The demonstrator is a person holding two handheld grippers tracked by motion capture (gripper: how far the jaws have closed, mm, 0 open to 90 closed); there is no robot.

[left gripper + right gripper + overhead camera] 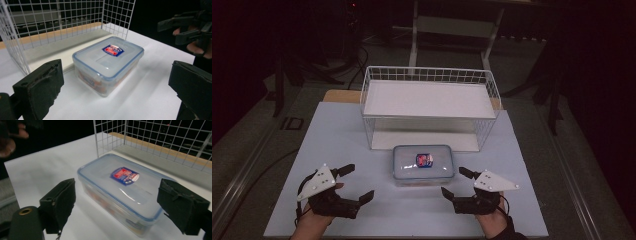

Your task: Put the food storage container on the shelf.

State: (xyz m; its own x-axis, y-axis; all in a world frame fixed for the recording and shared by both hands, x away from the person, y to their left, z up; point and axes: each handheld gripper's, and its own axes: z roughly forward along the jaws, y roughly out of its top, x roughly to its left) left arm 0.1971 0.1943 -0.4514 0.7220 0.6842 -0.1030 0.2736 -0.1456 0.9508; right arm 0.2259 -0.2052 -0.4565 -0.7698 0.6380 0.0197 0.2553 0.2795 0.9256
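Container [423, 163] of clear plastic, with a blue-rimmed lid and a red and blue label on top, sits on the white counter [337, 145] between my two grippers and a little beyond them. Nearest to me, my hands come in over the counter's front edge. My left gripper [360, 183] hangs to the left of the container, well apart from it, with its jaws spread wide and nothing between them. My right gripper [453, 181] hangs just off the container's front right corner, its jaws also wide apart and holding nothing; neither gripper touches the box. In the left gripper view the container lies ahead between my two black jaws, and in the right gripper view it lies close in front, again framed by the jaws.

The container rests flat on its base, lid up and closed. Its long axis runs across the counter from left to right, parallel to the front edge, and its long far side lies just in front of the white wire rack [430, 107]. Something red and orange shows dimly through its side wall.

The rack stands behind it with a white shelf board on top and another at the bottom. A strip of wooden board [341, 95] shows past the counter's back edge. Beyond, the room is dark, with a grey floor [247, 145], trailing cables and a pale frame [457, 27] farther back.
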